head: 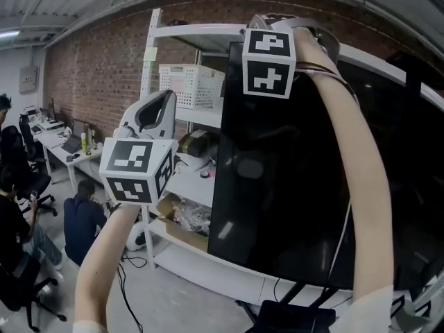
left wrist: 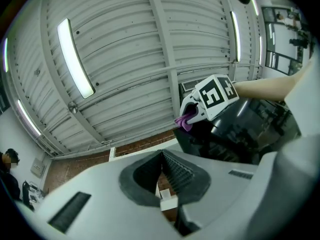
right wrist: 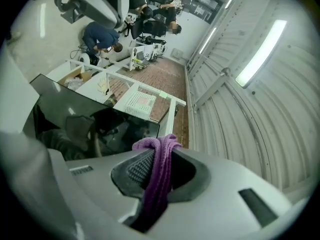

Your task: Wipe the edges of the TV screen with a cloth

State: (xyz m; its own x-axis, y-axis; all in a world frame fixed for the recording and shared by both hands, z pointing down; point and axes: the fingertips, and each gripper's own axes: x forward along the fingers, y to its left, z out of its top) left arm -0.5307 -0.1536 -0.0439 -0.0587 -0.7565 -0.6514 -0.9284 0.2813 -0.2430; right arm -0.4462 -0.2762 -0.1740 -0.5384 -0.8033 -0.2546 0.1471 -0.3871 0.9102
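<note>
At the top left corner of the black TV screen (head: 277, 186), a purple cloth (right wrist: 159, 174) is pinched between the jaws of the right gripper (right wrist: 157, 156), with a bunched fold protruding past the tips. Lower left, apart from the screen, the left gripper (left wrist: 161, 171) is held with jaws pressed together on nothing.
</note>
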